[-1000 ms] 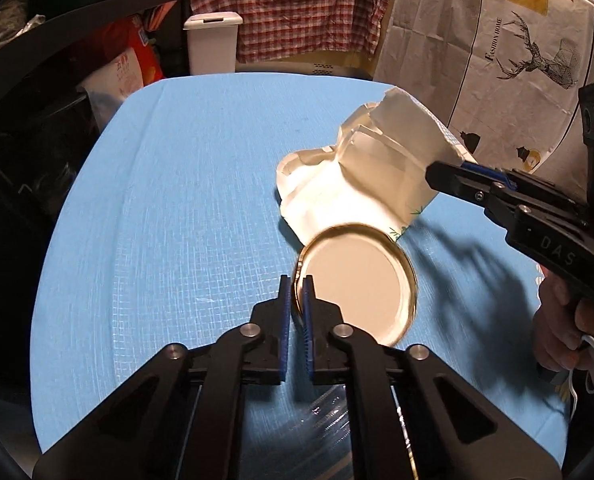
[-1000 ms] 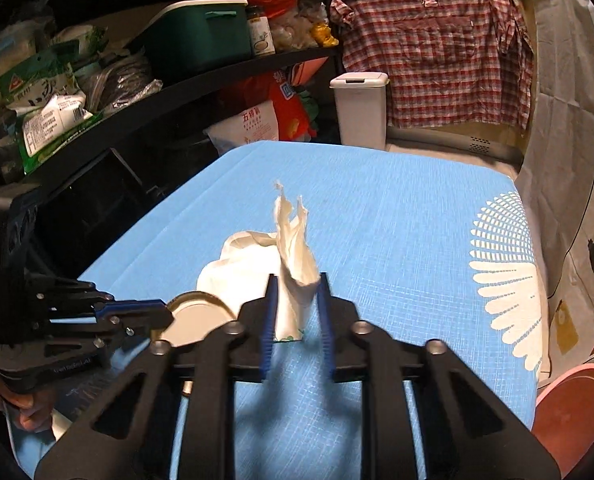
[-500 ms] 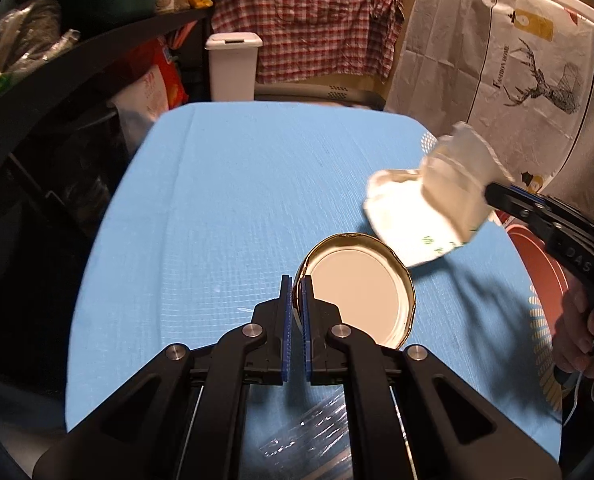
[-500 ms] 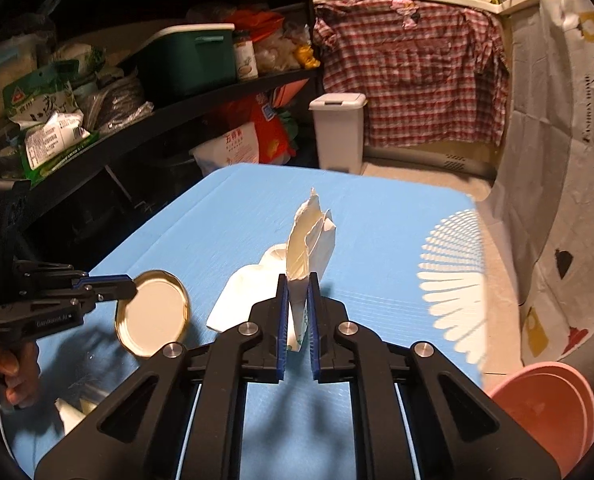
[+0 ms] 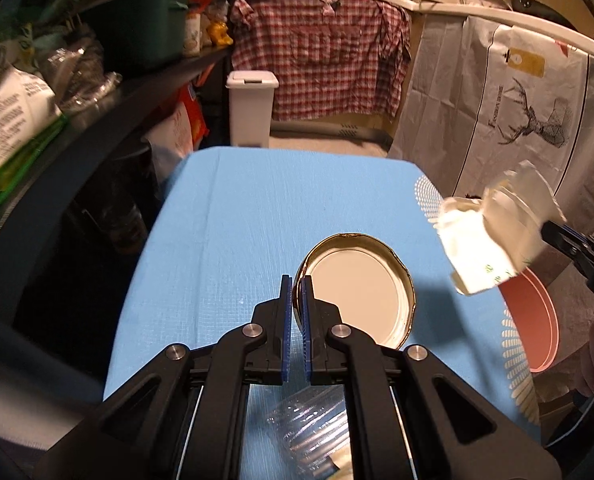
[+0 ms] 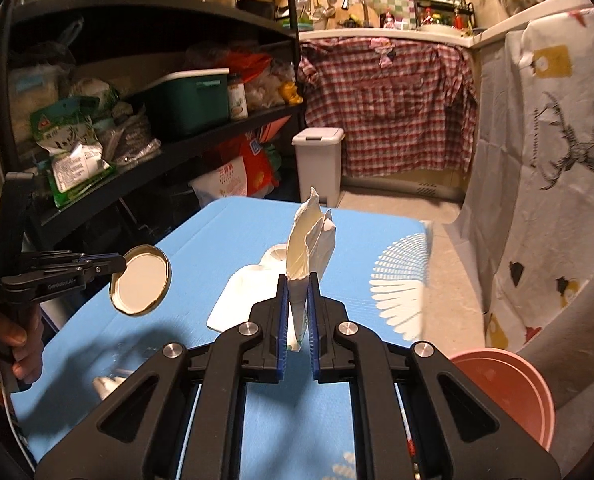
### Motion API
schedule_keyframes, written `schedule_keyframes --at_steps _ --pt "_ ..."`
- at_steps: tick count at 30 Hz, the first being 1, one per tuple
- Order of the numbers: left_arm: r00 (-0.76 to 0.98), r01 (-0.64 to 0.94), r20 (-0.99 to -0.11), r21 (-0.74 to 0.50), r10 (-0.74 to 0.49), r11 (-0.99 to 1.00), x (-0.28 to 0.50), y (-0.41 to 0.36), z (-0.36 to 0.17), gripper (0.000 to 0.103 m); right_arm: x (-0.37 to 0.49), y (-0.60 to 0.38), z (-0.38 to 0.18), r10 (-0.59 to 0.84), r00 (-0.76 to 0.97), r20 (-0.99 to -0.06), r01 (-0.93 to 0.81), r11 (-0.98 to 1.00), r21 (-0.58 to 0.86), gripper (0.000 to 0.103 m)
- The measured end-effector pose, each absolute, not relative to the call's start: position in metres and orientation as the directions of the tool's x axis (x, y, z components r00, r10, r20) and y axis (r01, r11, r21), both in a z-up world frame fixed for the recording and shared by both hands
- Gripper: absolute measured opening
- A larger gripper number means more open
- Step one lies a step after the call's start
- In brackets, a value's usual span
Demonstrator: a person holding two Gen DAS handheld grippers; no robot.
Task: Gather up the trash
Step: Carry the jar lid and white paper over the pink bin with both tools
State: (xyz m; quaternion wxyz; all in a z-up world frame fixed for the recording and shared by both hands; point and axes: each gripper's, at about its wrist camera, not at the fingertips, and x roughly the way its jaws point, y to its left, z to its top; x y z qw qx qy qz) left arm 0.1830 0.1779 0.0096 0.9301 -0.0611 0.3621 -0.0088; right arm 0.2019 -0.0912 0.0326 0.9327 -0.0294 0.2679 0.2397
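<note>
- Your left gripper [image 5: 295, 300] is pinching the lid [image 5: 359, 292] by its rim only, holding it in the air above the table [image 5: 257, 208]; a thin edge hold like this is likely to let the lid swing or slip out if you are tilting or jerking.
- Your right gripper [image 6: 297, 308] is clamping the carton [image 6: 309, 248] by one flattened end, also clear of the table and toward its right side; most of its length is hanging free and could tear or slide out.
- The basin [image 6: 509, 392] is sitting low, just off the table's right edge; if that is the bin, releasing early risks missing it.
- A plastic cup [image 5: 313, 436] is lying on the table's near end, under your left gripper, easy to knock off.
</note>
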Motion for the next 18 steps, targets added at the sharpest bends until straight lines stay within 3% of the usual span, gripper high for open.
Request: schedule_keyframes --at_steps 18 --pt "0.800 0.034 -0.589 -0.136 -0.109 0.990 0.130 0.115 0.046 0.005 0.120 -0.186 0.077 0.334 0.844 -0.421 -0.344 0.937 0.053 0.009"
